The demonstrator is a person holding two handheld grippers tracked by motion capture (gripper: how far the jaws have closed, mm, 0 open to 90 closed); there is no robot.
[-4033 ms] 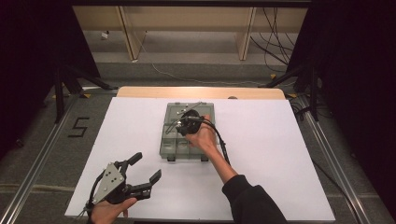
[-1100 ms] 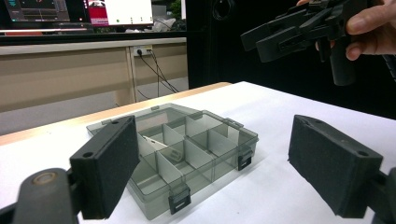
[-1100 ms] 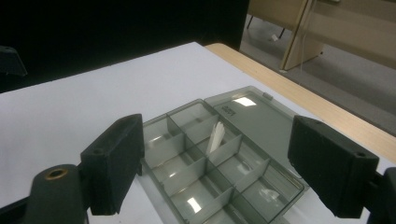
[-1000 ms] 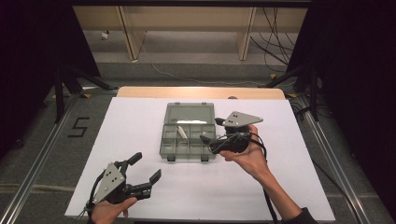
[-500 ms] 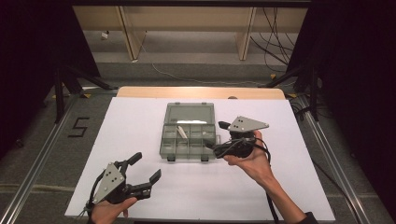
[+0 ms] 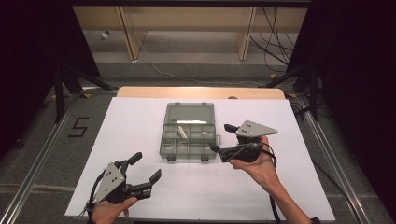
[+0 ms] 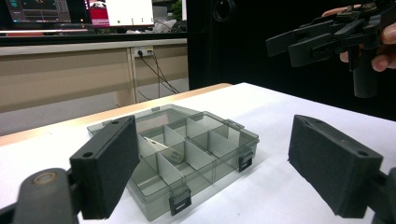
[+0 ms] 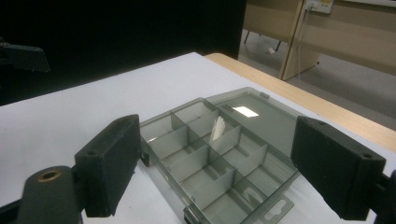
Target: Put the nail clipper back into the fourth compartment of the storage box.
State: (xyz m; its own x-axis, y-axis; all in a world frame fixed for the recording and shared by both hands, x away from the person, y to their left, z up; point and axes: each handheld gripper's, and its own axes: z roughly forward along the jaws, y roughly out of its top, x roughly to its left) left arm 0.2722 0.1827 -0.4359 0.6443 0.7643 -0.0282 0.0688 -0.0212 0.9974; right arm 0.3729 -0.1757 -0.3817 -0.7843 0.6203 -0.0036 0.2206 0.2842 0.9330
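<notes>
A translucent grey compartment box (image 6: 187, 155) lies in the middle of the white table with its lid folded flat on the far side. A small white piece (image 6: 181, 132) rests in one of its far compartments. My right gripper (image 6: 220, 138) hovers just off the box's right edge, open and holding nothing, its jaws pointing left toward the box. My left gripper (image 6: 145, 167) sits near the table's front left, open and holding nothing. The left gripper view has the box (image 7: 210, 179), the white piece (image 7: 156, 142) and the right gripper (image 7: 322, 39). In the right gripper view the box (image 8: 261, 109) lies between the jaws.
A white sheet (image 6: 140, 121) covers the table, with a wooden edge (image 6: 201, 92) at the far side. Metal rails run along both sides. Desk legs and cables stand on the floor beyond. A "5" mark (image 6: 78, 127) is on the floor at left.
My right gripper has pulled back from over the box to its right side and drifted slightly right and nearer. The left gripper has stayed where it was.
</notes>
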